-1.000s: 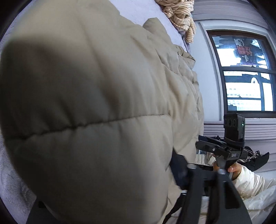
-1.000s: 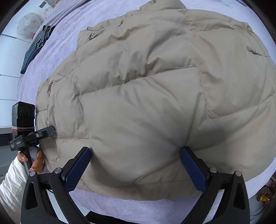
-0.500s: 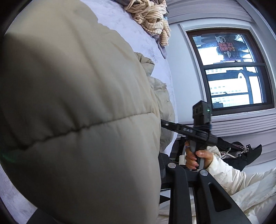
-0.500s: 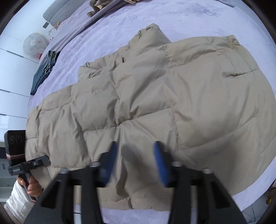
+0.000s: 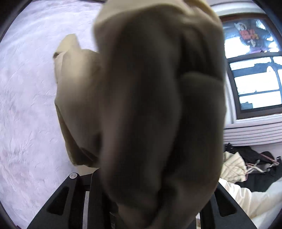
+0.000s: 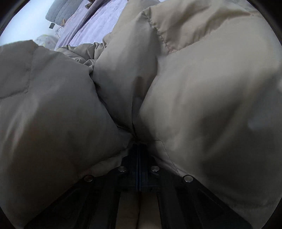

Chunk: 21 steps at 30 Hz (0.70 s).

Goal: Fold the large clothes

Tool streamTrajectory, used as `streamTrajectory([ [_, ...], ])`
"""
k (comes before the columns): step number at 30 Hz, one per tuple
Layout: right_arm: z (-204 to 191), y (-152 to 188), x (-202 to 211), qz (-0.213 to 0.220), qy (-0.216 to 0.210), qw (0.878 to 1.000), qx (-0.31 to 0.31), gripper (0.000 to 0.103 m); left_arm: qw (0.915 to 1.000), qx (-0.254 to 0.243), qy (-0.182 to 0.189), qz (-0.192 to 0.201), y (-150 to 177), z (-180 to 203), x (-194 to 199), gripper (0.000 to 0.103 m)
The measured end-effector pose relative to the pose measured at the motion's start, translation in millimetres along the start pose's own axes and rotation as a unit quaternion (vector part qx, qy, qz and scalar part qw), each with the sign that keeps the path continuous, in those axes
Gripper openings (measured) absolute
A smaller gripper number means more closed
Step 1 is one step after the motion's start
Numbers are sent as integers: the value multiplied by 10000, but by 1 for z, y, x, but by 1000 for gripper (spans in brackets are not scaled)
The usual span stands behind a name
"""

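Jaws of both the left gripper (image 5: 149, 207) and right gripper (image 6: 139, 155) pinch the beige puffer coat (image 6: 202, 88).

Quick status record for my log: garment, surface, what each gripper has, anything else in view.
garment: beige puffer jacket, bunched and partly lifted
surface: lilac bedspread
left gripper: jaws opening a little, jacket fabric between them, fingertips hidden by the cloth
right gripper: shut on a pinch of the jacket
other: window; cream and black clothes below it; grey quilted cushion
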State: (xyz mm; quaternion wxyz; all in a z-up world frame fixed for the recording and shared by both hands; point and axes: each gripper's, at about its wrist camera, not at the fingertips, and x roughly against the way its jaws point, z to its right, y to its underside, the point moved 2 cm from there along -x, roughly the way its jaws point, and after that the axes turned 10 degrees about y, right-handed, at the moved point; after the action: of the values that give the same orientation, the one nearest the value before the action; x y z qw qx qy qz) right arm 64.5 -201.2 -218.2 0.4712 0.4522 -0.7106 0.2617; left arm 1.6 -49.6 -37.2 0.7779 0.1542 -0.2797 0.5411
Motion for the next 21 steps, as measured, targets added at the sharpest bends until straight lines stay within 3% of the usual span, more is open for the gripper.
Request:
streamTrajectory([
  [2,9,-2,7,-107,-206,9997,-97,0,9999,-99,-91,-45,-9,15,-14,38],
  [6,35,7,48,111,-485,9986,-166,3,9991,-297,11,-310,-22,36,-40,69],
  [7,45,11,61,211,-488,9984,-203,3,9985,-377,24,-388,-19,37,-43,72],
  [9,68,21,82,389,-503,9972,-389,3,9965,-544,91,-622,-22,44,-60,73],
  [12,98,37,104,600,-538,9939,-751,3,9923,-644,504,-932,-29,48,-84,73],
  [15,115,56,120,752,-441,9912,-995,3,9905,-646,722,-976,-37,47,-109,87],
  [17,124,71,132,850,-318,9897,-1111,3,9917,-644,645,-906,-30,35,-118,87],
  [18,127,80,139,900,-229,9889,-1157,6,9925,-601,606,-874,-32,32,-125,87],
  [20,129,95,156,1050,-68,9874,-1181,27,9937,-571,531,-806,-40,42,-149,87],
  [21,127,103,166,1173,-31,9865,-1139,54,9940,-589,481,-791,-40,41,-150,87],
])
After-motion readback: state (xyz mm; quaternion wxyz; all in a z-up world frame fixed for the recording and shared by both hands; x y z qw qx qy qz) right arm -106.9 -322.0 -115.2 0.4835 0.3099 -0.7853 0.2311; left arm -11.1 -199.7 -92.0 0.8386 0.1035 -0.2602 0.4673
